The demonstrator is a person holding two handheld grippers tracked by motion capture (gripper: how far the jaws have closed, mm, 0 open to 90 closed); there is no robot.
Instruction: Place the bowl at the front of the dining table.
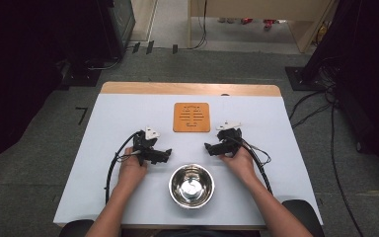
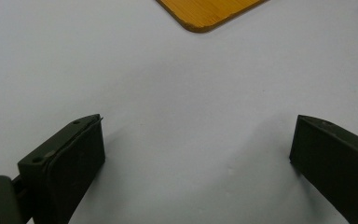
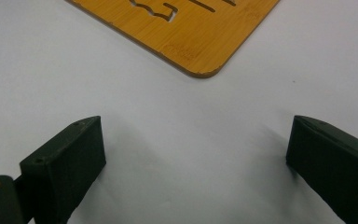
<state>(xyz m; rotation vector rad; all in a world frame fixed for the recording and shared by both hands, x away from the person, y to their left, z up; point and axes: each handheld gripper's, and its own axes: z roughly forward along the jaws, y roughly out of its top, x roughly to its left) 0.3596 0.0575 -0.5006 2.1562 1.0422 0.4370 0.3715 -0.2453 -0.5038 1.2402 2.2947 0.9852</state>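
A shiny steel bowl [image 1: 191, 185] stands empty near the front edge of the pale table, between the person's two hands. Behind it lies a flat orange bamboo trivet [image 1: 191, 117] with cut slots; its corner shows in the left gripper view [image 2: 205, 14] and in the right gripper view [image 3: 200, 32]. My left gripper [image 1: 167, 155] rests on the table left of the bowl, jaws wide apart with bare table between them [image 2: 196, 140]. My right gripper [image 1: 208, 147] rests right of the bowl, also open with nothing between its jaws [image 3: 196, 140].
The table [image 1: 118, 113] has a wooden strip along its far edge. Black cables trail from each gripper toward the front. Dark equipment and floor cables stand beyond the table at left and right.
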